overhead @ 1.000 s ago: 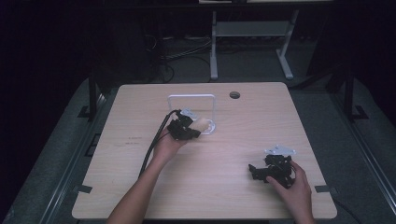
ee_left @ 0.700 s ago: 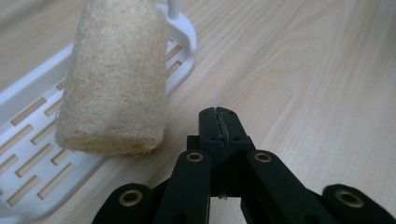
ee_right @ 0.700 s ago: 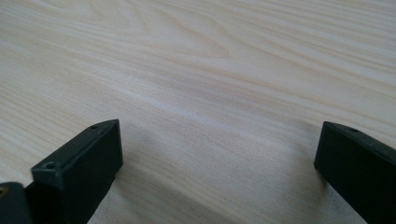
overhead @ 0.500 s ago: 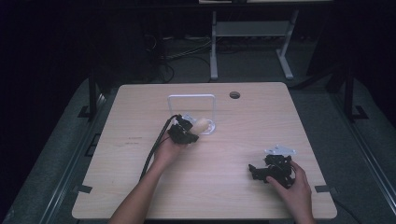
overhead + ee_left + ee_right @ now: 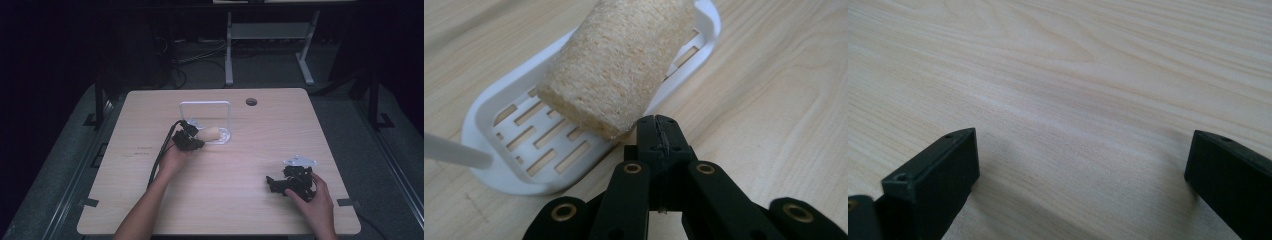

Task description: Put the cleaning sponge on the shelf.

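Note:
A tan loofah sponge [image 5: 619, 65] lies on a white slotted soap dish [image 5: 519, 165], its near end hanging over the dish's rim. In the high view the loofah [image 5: 210, 133] and dish [image 5: 222, 138] sit at the table's middle, under an upright white frame [image 5: 205, 103]. My left gripper [image 5: 198, 139] is just left of the loofah. It [image 5: 658, 131] is shut, its jaws pressed together with nothing between them, tip right at the loofah's near end. My right gripper [image 5: 270, 183] rests at the near right, open [image 5: 1078, 150] over bare wood.
The light wooden table [image 5: 250, 145] has a round cable hole [image 5: 251, 102] at the back. A black cable [image 5: 161, 155] trails from the left gripper toward the near edge. A white bar [image 5: 454, 153] of the frame crosses the dish's left end. Dark floor and a desk frame lie beyond.
My left gripper has drawn back from the dish toward the near left, and the loofah now shows lying on the dish. The right gripper has stayed put.

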The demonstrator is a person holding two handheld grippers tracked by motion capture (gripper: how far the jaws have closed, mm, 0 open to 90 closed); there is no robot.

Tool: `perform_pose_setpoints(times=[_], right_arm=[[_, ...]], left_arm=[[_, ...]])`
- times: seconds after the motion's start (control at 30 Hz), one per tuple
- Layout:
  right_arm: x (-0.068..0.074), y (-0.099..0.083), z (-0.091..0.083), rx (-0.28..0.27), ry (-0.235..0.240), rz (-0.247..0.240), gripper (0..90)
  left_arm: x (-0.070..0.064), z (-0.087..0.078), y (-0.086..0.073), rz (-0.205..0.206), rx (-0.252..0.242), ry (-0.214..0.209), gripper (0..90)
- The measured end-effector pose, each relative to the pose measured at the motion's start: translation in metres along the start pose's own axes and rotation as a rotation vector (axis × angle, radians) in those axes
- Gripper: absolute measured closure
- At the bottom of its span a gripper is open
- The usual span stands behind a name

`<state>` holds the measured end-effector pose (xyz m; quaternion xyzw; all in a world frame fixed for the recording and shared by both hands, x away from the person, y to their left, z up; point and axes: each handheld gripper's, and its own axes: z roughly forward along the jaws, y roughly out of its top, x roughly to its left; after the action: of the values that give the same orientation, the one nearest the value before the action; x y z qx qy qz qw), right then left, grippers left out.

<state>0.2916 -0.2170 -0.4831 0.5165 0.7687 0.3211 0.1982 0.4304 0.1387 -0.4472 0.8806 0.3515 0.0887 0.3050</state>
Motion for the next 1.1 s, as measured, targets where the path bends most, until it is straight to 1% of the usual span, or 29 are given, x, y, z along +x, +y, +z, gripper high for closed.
perform_pose_setpoints(times=[0.07, 0.17, 0.2, 0.27, 0.33, 0.4, 0.67, 0.8, 0.87, 1.03, 1.1], right_arm=[[0.000, 0.000, 0.000, 0.000, 0.000, 0.000, 0.6], [0.000, 0.000, 0.000, 0.000, 0.000, 0.000, 0.6], [0.000, 0.000, 0.000, 0.000, 0.000, 0.000, 0.6], [0.000, 0.000, 0.000, 0.000, 0.000, 0.001, 0.5], [0.000, 0.000, 0.000, 0.000, 0.000, 0.000, 0.5], [0.000, 0.000, 0.000, 0.000, 0.000, 0.000, 0.5], [0.000, 0.000, 0.000, 0.000, 0.000, 0.000, 0.5], [0.000, 0.000, 0.000, 0.000, 0.000, 0.000, 0.5], [0.000, 0.000, 0.000, 0.000, 0.000, 0.000, 0.5], [0.000, 0.000, 0.000, 0.000, 0.000, -0.001, 0.6], [0.000, 0.000, 0.000, 0.000, 0.000, 0.000, 0.5]], left_arm=[[0.002, -0.001, 0.000, 0.003, 0.003, 0.006, 89.9], [0.003, -0.001, -0.001, -0.010, -0.006, 0.015, 90.0], [0.004, -0.001, -0.001, -0.010, -0.007, 0.025, 90.0], [0.006, -0.001, -0.001, -0.021, -0.012, 0.024, 90.0], [0.007, -0.001, -0.001, -0.020, -0.009, 0.035, 90.0], [0.008, -0.001, -0.002, -0.023, -0.008, 0.036, 90.0], [0.005, -0.002, -0.003, -0.014, 0.001, 0.018, 89.9], [0.001, -0.004, -0.005, -0.005, 0.004, 0.008, 89.9], [-0.002, -0.005, -0.007, -0.010, 0.000, -0.003, 89.9], [-0.006, -0.011, -0.009, 0.005, -0.007, -0.017, 89.6], [-0.008, -0.014, -0.010, 0.003, -0.006, -0.025, 88.5]])
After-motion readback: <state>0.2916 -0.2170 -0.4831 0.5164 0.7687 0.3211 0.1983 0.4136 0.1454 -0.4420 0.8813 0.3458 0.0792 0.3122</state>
